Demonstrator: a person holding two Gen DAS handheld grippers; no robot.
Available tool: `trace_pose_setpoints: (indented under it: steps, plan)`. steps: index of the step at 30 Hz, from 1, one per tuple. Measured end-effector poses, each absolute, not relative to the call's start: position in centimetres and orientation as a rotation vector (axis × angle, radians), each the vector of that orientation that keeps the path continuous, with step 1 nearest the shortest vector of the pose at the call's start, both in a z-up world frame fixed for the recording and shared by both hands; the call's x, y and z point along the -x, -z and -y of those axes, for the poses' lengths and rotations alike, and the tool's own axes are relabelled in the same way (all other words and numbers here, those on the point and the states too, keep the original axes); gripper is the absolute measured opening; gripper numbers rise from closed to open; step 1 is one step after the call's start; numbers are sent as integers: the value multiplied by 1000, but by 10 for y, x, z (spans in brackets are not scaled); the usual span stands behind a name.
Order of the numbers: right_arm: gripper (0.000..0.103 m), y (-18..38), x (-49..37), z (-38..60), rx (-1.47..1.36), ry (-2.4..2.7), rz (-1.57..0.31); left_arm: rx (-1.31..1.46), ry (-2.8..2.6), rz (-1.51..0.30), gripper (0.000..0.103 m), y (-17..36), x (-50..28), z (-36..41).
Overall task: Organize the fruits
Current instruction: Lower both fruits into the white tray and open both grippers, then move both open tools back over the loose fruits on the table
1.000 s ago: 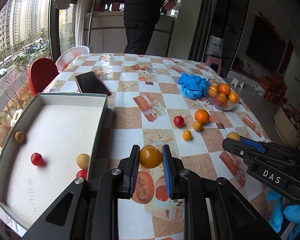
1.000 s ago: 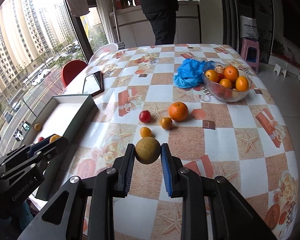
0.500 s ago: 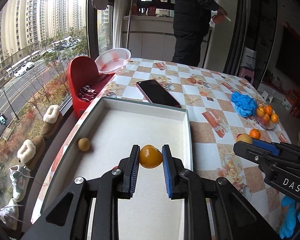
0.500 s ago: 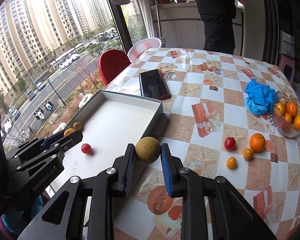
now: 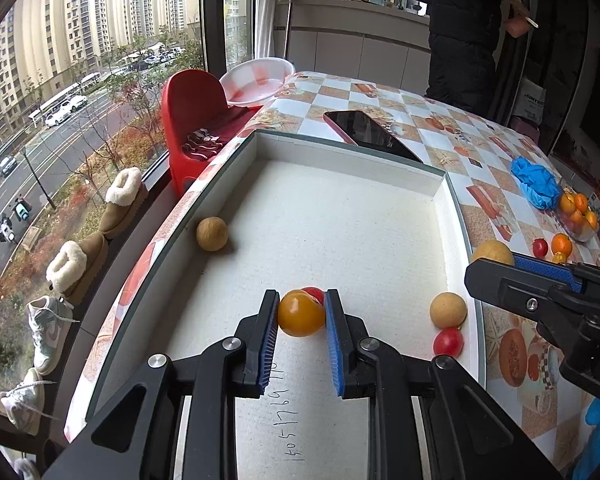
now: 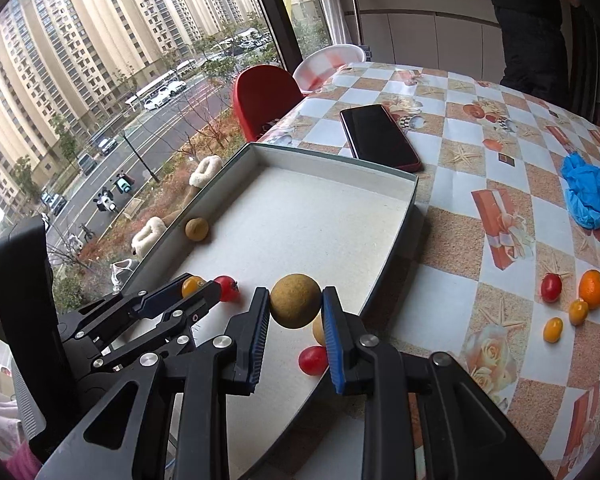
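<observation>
My left gripper (image 5: 301,316) is shut on a yellow-orange tomato (image 5: 300,314) and holds it over the white tray (image 5: 340,216), near its front. My right gripper (image 6: 295,307) is shut on a brown round fruit (image 6: 295,306) over the tray's right front part; it also shows in the left wrist view (image 5: 492,251). In the tray lie a brown fruit at the left wall (image 5: 211,233), a red tomato behind my left gripper (image 5: 315,293), and a brown fruit (image 5: 448,310) with a red tomato (image 5: 448,342) at the right wall.
A phone (image 6: 380,142) lies behind the tray. On the table to the right lie a red tomato (image 6: 551,287), an orange (image 6: 592,288), two small yellow fruits (image 6: 553,329), a blue cloth (image 6: 590,196) and a fruit bowl (image 5: 576,216). A person (image 5: 464,32) stands at the far end.
Both grippers have moved left from the table to over the tray, each still holding its fruit. The left gripper has come lower and nearer the tray floor.
</observation>
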State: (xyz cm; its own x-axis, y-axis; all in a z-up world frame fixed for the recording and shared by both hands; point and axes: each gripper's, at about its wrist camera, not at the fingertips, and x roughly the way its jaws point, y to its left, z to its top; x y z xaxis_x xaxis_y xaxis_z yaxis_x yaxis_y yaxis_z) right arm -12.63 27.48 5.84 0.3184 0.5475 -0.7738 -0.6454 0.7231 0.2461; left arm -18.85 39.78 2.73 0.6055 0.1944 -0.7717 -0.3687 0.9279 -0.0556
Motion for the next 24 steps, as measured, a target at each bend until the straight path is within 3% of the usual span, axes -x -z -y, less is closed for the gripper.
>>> trace_pose_setpoints:
  steps: [4, 5, 6, 7, 8, 9, 15, 24]
  plan:
    - [30, -51, 126, -282, 137, -806, -992, 218, -324, -880, 24, -19, 190, -398]
    - [39, -49, 126, -283, 141, -806, -998, 216, -321, -882, 26, -17, 190, -397]
    - [58, -48, 125, -283, 145, -800, -1000, 211, -320, -885, 30, -16, 190, -396]
    - [78, -48, 126, -282, 146, -795, -998, 200, -330, -893, 57, -14, 190, -395]
    - [83, -50, 126, -280, 143, -792, -989, 185, -350, -892, 92, -14, 189, -394]
    - [84, -52, 127, -277, 138, -790, -973, 170, -374, -867, 100, -15, 192, -392]
    - [91, -59, 117, -249, 117, -725, -952, 124, -386, -841, 102, -20, 194, -382]
    - [92, -50, 89, -146, -37, -522, -958, 107, -317, -819, 101, -43, 189, -345]
